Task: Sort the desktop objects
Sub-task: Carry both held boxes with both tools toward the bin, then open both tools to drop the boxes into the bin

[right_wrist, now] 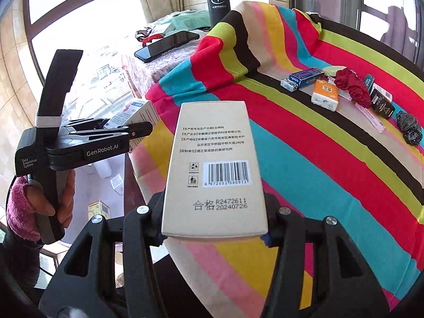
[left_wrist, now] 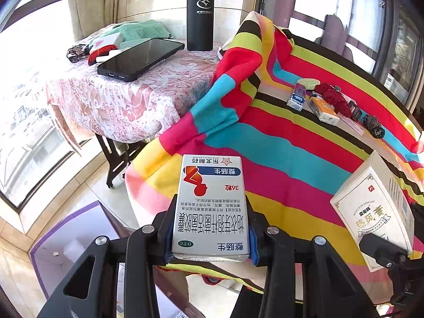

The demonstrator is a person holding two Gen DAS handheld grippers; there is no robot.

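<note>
My left gripper point(left_wrist: 209, 228) is shut on a white-and-blue medicine box point(left_wrist: 210, 206), held above the near edge of the striped table point(left_wrist: 291, 143). It also shows from the side in the right wrist view point(right_wrist: 137, 129), with its box point(right_wrist: 135, 114) poking out. My right gripper point(right_wrist: 214, 220) is shut on a beige box with a barcode point(right_wrist: 214, 169). That box shows at the right edge of the left wrist view point(left_wrist: 376, 212). Several small items lie in a row at the far right of the cloth: a blue box point(right_wrist: 304, 78), an orange tissue pack point(right_wrist: 324, 94), a red knitted piece point(right_wrist: 353, 86), a black box point(right_wrist: 381, 103).
A smaller table with a floral cloth point(left_wrist: 127, 100) stands at the left, carrying a black phone point(left_wrist: 140, 59), a black flask point(left_wrist: 200, 13) and folded cloths. A purple-edged open box point(left_wrist: 69, 241) sits on the floor below my left gripper. Windows surround the room.
</note>
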